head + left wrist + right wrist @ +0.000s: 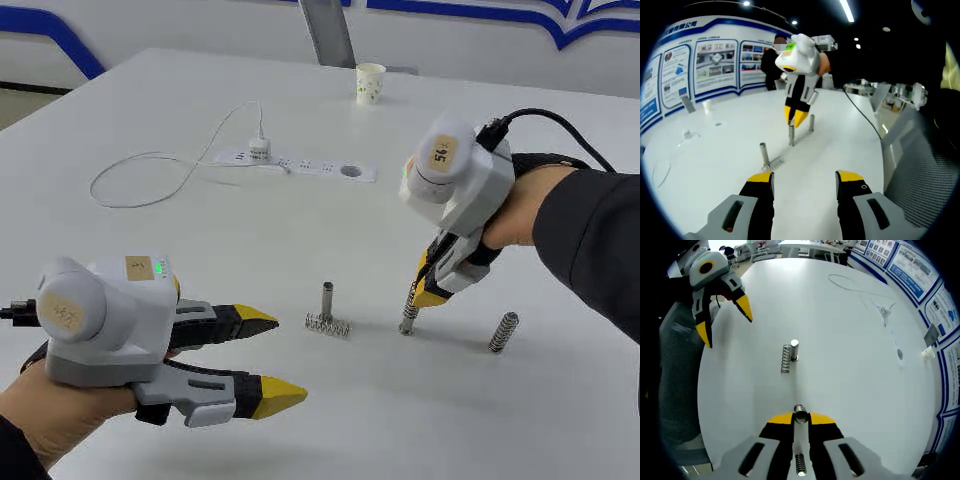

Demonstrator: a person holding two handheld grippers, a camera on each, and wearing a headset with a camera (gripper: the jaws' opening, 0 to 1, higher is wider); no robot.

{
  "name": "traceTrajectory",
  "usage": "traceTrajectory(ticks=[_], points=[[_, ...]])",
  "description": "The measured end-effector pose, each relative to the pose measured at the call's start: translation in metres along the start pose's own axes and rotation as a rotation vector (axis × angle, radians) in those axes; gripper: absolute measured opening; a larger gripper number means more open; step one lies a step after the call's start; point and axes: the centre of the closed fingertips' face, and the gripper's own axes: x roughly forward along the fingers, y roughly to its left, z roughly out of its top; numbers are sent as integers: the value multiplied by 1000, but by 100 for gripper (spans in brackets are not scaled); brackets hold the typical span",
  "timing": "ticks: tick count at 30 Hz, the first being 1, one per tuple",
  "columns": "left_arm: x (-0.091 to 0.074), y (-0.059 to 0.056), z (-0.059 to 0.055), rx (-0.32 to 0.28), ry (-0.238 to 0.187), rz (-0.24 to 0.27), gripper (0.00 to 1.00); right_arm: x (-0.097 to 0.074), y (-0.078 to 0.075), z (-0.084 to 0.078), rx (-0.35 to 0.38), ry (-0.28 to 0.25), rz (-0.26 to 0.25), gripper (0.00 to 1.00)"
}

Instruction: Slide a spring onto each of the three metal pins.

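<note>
At the white workbench [200, 250], you are clamping your right gripper [428, 295] on a spring [799, 462], with the top of one metal pin [407, 320] sitting between its yellow tips, while your left gripper [268, 357] is hovering low near you, jaws spread and nothing between them. A second spring [328, 324] is lying on its side against the foot of the middle pin [326, 297] (the two touching), and a third spring [503, 332] is standing tilted, well off to the right
</note>
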Motion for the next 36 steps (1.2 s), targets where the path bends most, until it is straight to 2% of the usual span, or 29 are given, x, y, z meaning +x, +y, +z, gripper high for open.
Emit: traceTrajectory(ticks=[13,20,27,36], points=[[0,-1,0,-2,1,0,50,16,-3,-8,15,26,16,12],[-1,-1,0,-4,3,3,50,18,0,-9,9,34,19,12],[-2,-2,0,-6,3,5,50,19,0,-9,7,28,20,13],[-2,-3,1,-3,4,6,50,18,-1,-9,5,7,11,20]])
